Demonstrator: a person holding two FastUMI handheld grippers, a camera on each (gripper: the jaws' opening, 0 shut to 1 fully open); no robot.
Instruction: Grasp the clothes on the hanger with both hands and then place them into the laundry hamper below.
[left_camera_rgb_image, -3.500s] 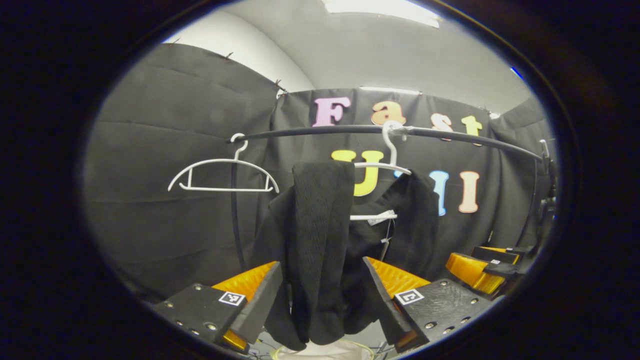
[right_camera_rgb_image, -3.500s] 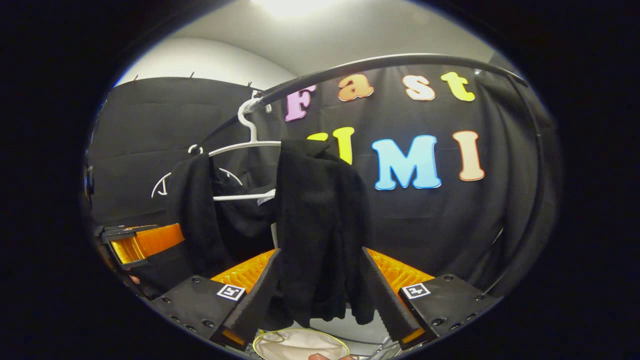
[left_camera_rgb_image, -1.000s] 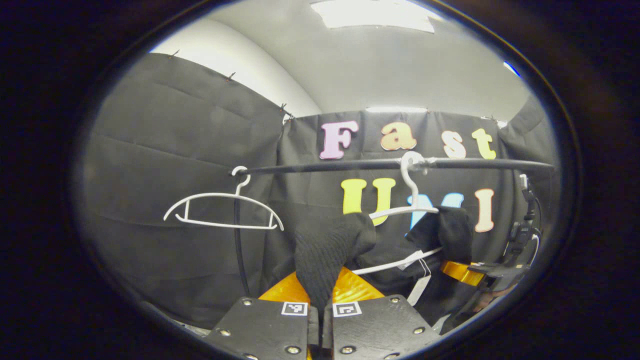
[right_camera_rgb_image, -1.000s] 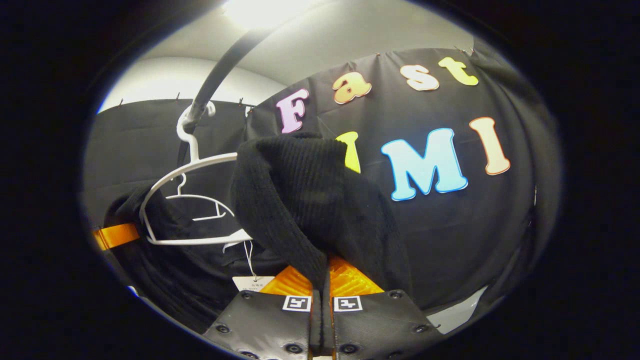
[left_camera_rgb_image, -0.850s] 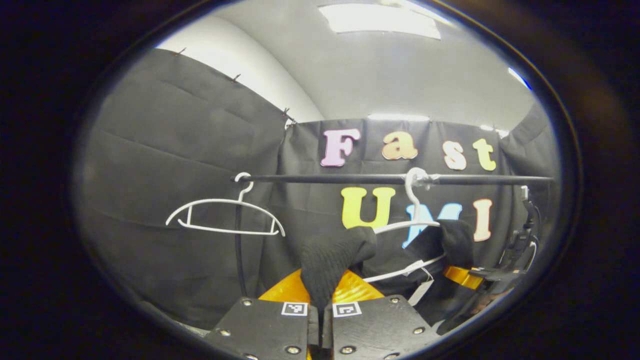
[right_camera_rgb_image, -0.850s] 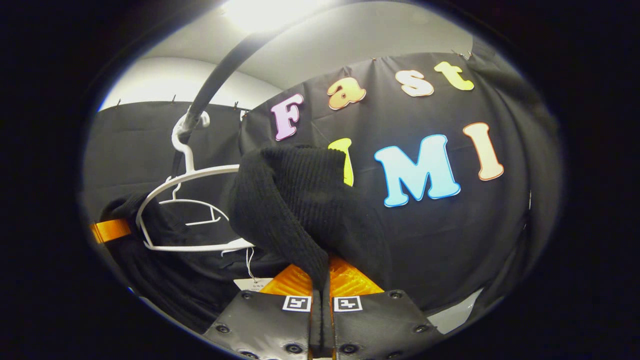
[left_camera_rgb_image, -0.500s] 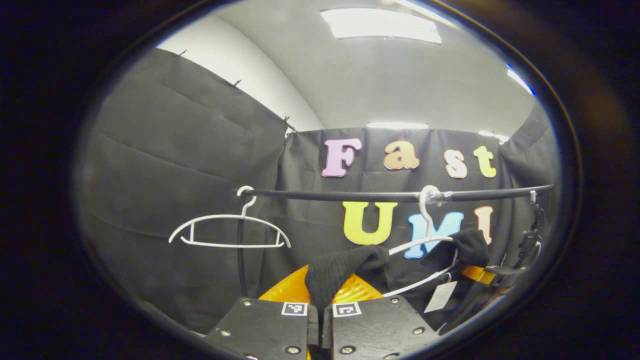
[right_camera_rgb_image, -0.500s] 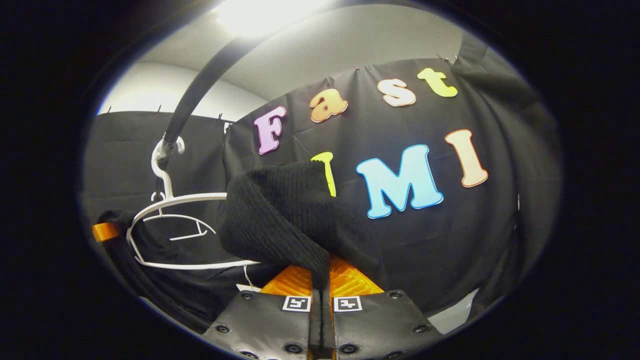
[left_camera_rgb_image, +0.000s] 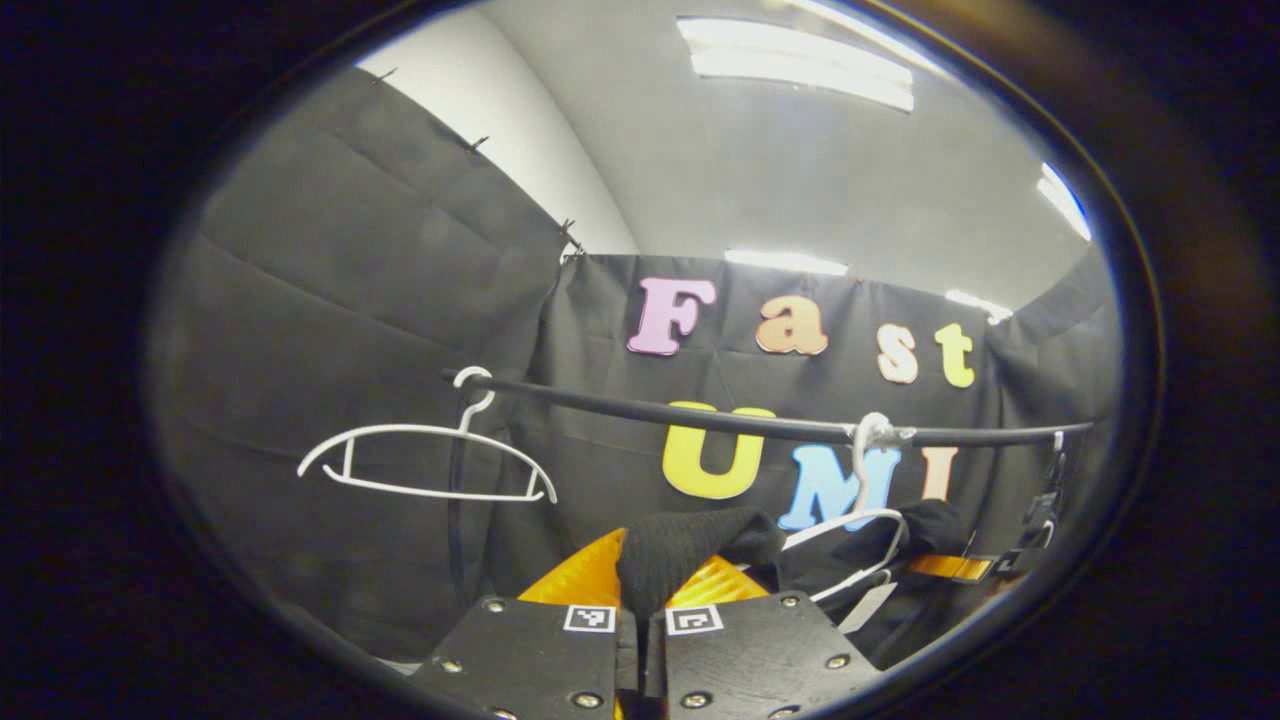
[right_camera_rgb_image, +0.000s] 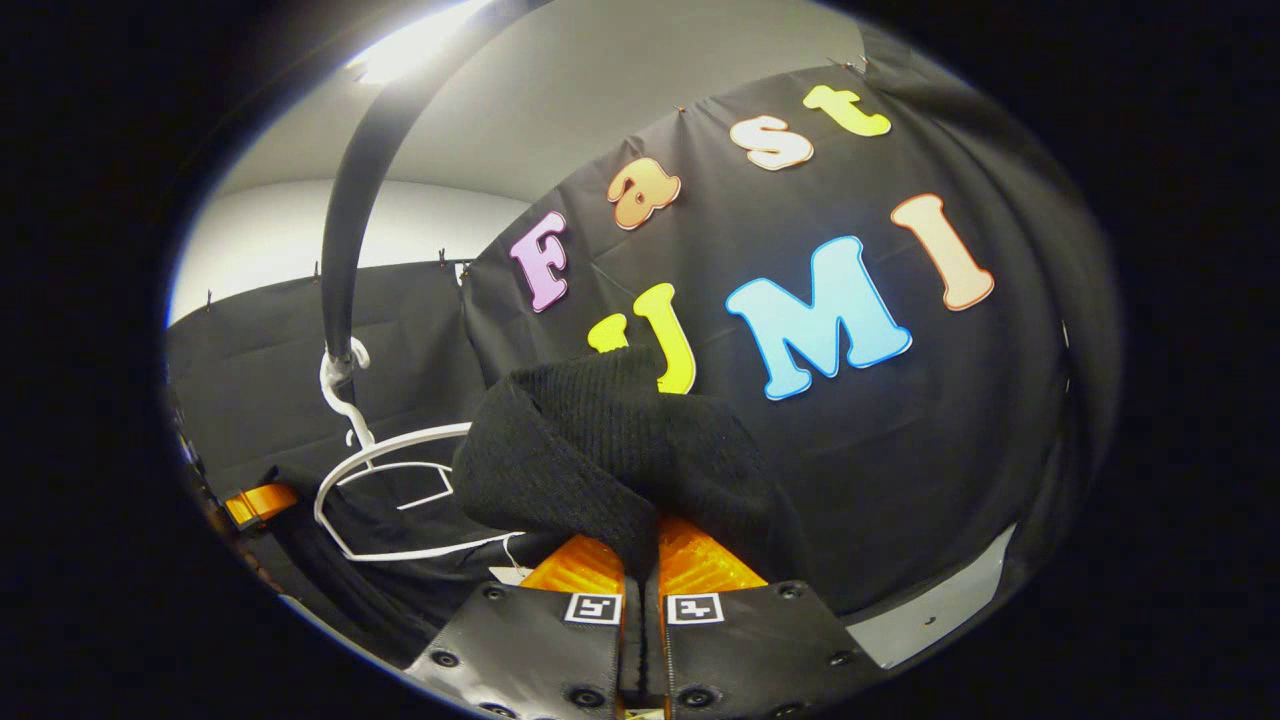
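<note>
A black knit garment (left_camera_rgb_image: 690, 540) hangs across a white hanger (left_camera_rgb_image: 868, 522) hooked on the black rail (left_camera_rgb_image: 700, 416). My left gripper (left_camera_rgb_image: 641, 600) is shut on one bunched shoulder of it, low in the left gripper view. In the right gripper view, my right gripper (right_camera_rgb_image: 641, 562) is shut on the other bunched shoulder of the garment (right_camera_rgb_image: 600, 450), with the hanger (right_camera_rgb_image: 390, 480) and rail (right_camera_rgb_image: 345, 230) to its left. The right gripper (left_camera_rgb_image: 950, 567) appears far right in the left gripper view; the left gripper (right_camera_rgb_image: 255, 503) appears far left in the right gripper view.
An empty white hanger (left_camera_rgb_image: 420, 460) hangs on the rail's left end beside the rack's upright post (left_camera_rgb_image: 455, 540). A paper tag (left_camera_rgb_image: 868, 605) dangles from the garment. Black cloth walls close in behind and on both sides.
Both grippers, open around the garment 3.5 s ago, are now shut on it. Over the last second the rail and hanger have sunk lower in the left gripper view, and the bunched shoulders have flattened.
</note>
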